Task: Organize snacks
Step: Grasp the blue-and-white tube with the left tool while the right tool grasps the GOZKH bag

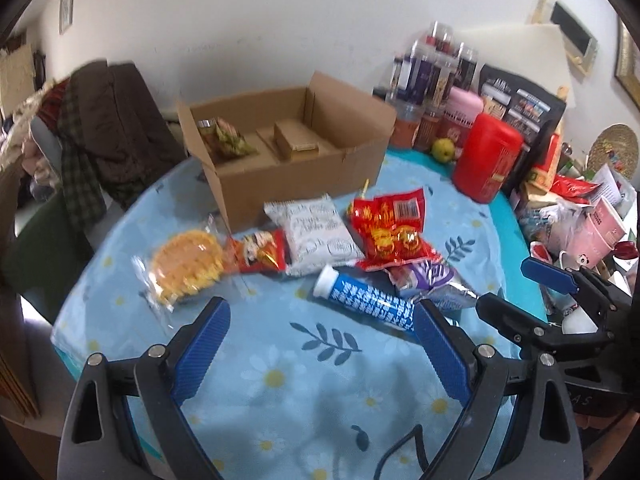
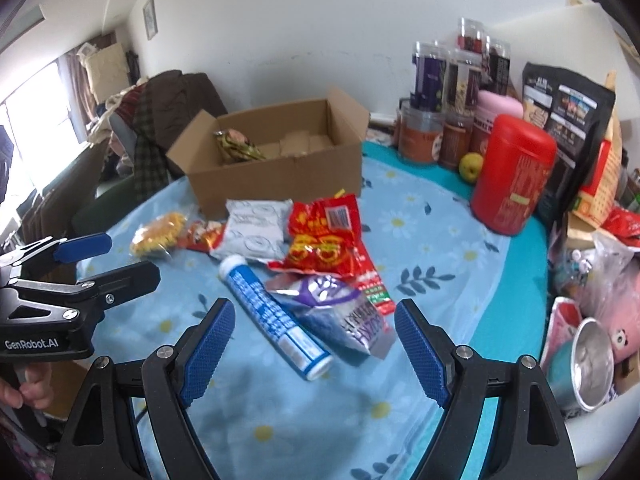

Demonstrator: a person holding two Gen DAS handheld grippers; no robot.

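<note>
The left gripper [image 1: 320,344] and right gripper [image 2: 314,338] are hanging wide open and empty at lower frame. Just above them the blue tube [image 2: 276,316] and snack packets [image 1: 386,228] are lying mid-frame, before the cardboard box [image 1: 288,152].

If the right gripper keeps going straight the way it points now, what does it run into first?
Most likely the blue-and-white tube, which lies on the tablecloth between the open right gripper's fingers, with the purple-and-silver packet beside it. Depth is hard to judge through the fisheye.
</note>
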